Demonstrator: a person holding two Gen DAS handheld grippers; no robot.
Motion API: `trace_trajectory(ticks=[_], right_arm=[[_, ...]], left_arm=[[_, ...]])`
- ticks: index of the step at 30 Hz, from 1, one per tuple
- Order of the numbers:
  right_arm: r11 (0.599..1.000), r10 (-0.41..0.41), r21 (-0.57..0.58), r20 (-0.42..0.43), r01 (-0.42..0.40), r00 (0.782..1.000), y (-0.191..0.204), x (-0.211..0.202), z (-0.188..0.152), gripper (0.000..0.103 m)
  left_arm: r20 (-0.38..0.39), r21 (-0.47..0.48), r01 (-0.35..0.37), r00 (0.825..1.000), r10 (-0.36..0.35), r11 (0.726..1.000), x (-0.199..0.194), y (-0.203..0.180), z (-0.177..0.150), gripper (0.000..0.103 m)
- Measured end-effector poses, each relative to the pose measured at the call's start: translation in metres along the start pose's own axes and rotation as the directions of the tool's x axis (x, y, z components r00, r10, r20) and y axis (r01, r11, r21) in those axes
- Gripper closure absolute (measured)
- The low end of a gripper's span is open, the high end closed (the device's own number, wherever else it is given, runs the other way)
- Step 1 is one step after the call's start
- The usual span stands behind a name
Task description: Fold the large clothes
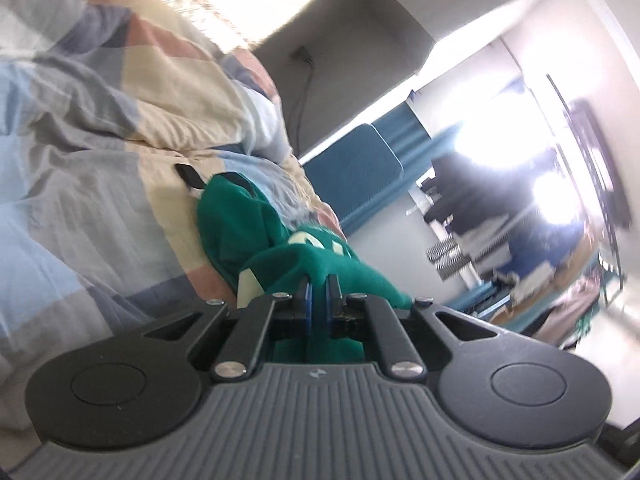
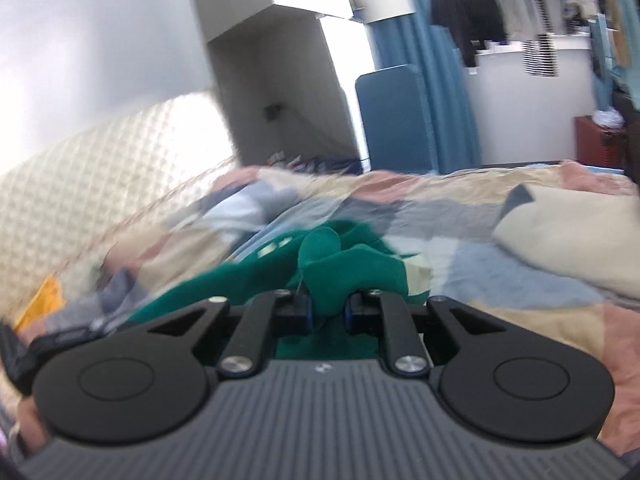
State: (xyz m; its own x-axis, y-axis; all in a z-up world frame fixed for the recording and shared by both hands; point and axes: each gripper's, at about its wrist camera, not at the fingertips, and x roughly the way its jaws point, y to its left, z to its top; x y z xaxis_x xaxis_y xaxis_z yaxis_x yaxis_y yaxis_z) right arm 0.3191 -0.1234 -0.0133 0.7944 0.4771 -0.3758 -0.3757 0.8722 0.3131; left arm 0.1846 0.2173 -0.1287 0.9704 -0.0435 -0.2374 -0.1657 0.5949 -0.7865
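A green garment with cream lettering point(image 1: 256, 236) lies bunched on a bed with a patchwork quilt point(image 1: 88, 168). My left gripper point(image 1: 319, 292) is shut on a fold of the green cloth, which runs forward from between its blue pads. In the right wrist view the same green garment point(image 2: 344, 272) is bunched on the quilt point(image 2: 500, 264). My right gripper point(image 2: 326, 304) is closed on a thick wad of the green cloth, its jaws held apart by the bunch. Both views are tilted and blurred.
A pillow point(image 1: 188, 92) lies at the head of the bed, by a padded headboard point(image 2: 88, 176). A small black object point(image 1: 188, 174) lies on the quilt beside the garment. A blue panel point(image 2: 392, 116), blue curtains and hanging clothes point(image 2: 520, 0) stand beyond the bed.
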Motion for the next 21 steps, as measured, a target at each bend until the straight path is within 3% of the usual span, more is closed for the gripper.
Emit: trace_trajectory(ticks=[5,12,16,21], right_arm=[[0.982,-0.165,0.091,-0.017,0.166,0.986,-0.053,0.019,-0.008,0.087],[0.899,-0.389,0.145,-0.166,0.413,0.906,-0.136,0.057,-0.038,0.087],[0.861,-0.38,0.249,-0.264,0.444,0.886,-0.169,0.07,-0.057,0.087],[0.871,-0.379,0.225,-0.257,0.436,0.889,-0.157,0.064,-0.053,0.085]], left_arm=[[0.021,-0.021,-0.047,0.999,0.048,0.999,0.0,0.01,0.008,0.096],[-0.011,-0.048,-0.225,0.974,0.225,0.973,0.02,0.035,0.011,0.096],[-0.034,0.024,-0.282,0.959,0.283,0.959,0.031,0.036,0.006,0.096],[-0.035,0.042,-0.259,0.965,0.261,0.965,0.026,0.03,0.004,0.095]])
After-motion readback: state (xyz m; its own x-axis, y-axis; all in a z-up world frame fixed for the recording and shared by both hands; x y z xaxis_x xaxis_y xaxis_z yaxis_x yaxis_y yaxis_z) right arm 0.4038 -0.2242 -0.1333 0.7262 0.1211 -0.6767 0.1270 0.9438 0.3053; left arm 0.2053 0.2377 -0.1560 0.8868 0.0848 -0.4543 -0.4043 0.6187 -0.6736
